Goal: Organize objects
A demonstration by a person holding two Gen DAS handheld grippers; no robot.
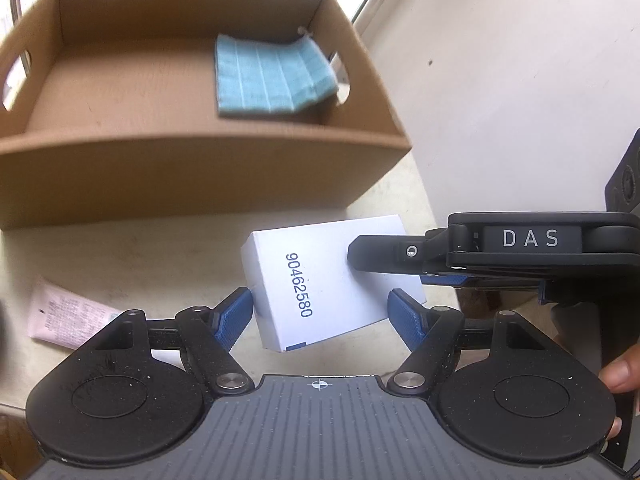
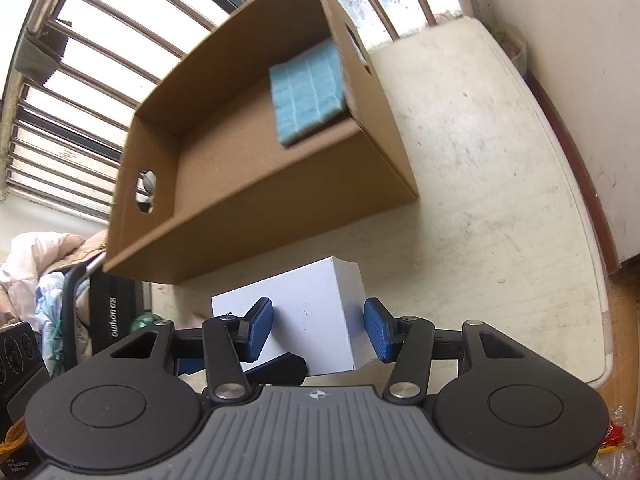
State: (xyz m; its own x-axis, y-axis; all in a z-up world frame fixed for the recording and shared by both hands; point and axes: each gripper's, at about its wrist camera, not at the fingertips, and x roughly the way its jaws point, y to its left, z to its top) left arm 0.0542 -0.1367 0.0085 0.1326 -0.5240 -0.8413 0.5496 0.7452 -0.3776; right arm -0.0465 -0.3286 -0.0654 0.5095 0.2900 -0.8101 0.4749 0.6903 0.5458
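Observation:
A white carton (image 1: 340, 280) printed with a blue number sits between the blue pads of my left gripper (image 1: 320, 316), which press on its two sides. My right gripper (image 1: 372, 268) reaches in from the right, turned on its side, one finger over the carton's top and the other below it. In the right wrist view the white carton (image 2: 316, 320) is clamped between that gripper's (image 2: 318, 328) pads. Behind stands an open cardboard box (image 1: 200, 176), also seen at an angle (image 2: 280, 216), with a folded blue cloth (image 1: 272, 76) (image 2: 308, 92) in its right end.
A pink packet (image 1: 68, 316) lies on the cream table (image 1: 500, 100) at the left. A person's fingers (image 1: 620, 368) hold the right tool. Window bars (image 2: 80, 80) rise behind the box. A black item (image 2: 114, 316) and piled clothes (image 2: 36, 256) sit beyond the table's left edge.

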